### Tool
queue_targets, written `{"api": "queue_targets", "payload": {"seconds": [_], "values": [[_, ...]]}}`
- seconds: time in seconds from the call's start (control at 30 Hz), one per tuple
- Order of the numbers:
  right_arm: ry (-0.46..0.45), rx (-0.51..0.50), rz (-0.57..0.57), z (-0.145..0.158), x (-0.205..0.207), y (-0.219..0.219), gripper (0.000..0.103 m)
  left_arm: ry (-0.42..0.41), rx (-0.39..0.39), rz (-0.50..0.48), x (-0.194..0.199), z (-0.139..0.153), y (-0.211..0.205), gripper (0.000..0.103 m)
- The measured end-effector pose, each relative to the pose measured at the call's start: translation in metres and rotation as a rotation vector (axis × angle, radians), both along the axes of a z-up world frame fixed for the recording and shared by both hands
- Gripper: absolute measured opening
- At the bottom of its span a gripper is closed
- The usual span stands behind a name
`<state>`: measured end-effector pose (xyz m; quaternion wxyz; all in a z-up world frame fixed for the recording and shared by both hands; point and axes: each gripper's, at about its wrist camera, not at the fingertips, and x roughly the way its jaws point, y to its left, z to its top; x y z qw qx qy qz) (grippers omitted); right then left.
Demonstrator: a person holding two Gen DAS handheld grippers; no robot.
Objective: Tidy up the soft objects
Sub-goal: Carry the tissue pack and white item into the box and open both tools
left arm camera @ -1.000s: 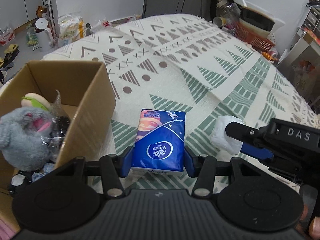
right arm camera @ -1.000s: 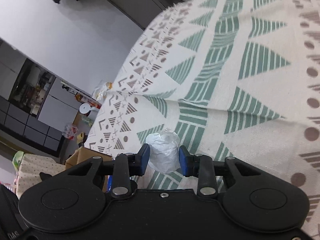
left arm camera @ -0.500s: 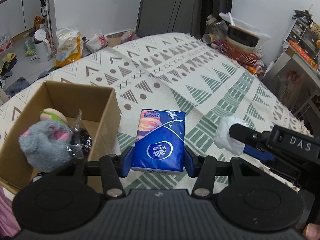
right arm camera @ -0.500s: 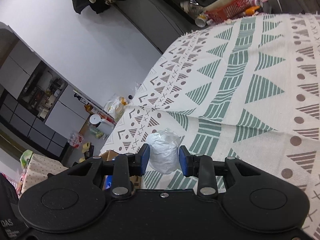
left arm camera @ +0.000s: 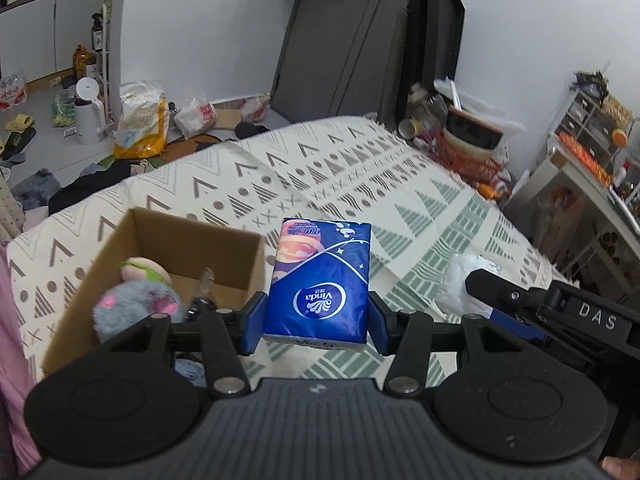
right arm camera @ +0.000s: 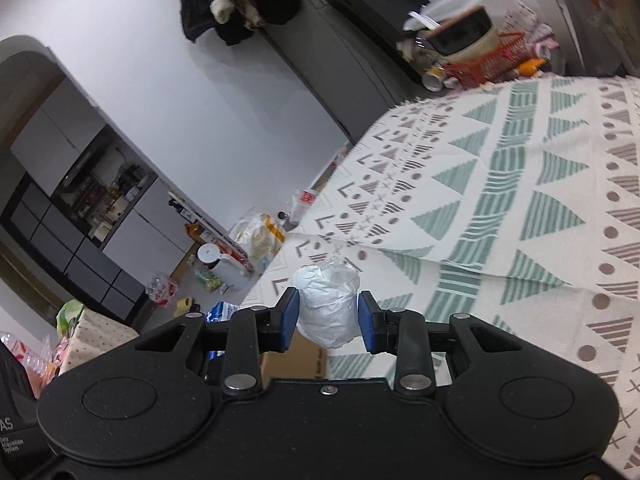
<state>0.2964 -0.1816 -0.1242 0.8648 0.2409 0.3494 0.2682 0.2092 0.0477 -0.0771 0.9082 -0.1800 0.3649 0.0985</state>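
Carrying two items at once above patterned bed cover [left arm camera: 304, 168]. Left tongs [left arm camera: 316, 322] clamped on blue tissue pack [left arm camera: 320, 280], held in air just right of cardboard box [left arm camera: 192, 240]. Right tongs [right arm camera: 328, 316] closed around white crumpled wad [right arm camera: 326, 304], also lifted. Box already holds grey plush toy [left arm camera: 132, 308], green-and-cream plush [left arm camera: 144, 272] and some plastic-wrapped item. Judgement: task well along; pack and wad remain to drop in box.

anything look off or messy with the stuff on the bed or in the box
Nothing looks spilled or damaged. The tissue pack sits straight in the left gripper, and the crumpled white wad is held in the right gripper. The cardboard box stands upright with the grey plush toy inside.
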Motion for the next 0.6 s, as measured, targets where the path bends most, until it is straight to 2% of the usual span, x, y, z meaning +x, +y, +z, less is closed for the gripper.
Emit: {"api": "queue_targets", "payload": {"seconds": [0.27, 0.6], "values": [[-0.041, -0.044, 0.033, 0.017, -0.008, 0.03, 0.032, -0.024, -0.021, 0.031, -0.011, 0.006, 0.04, 0.051], [-0.058, -0.086, 0.07, 0.028, -0.014, 0.068, 0.032, -0.036, -0.077, 0.069, -0.028, -0.005, 0.083, 0.051]]}}
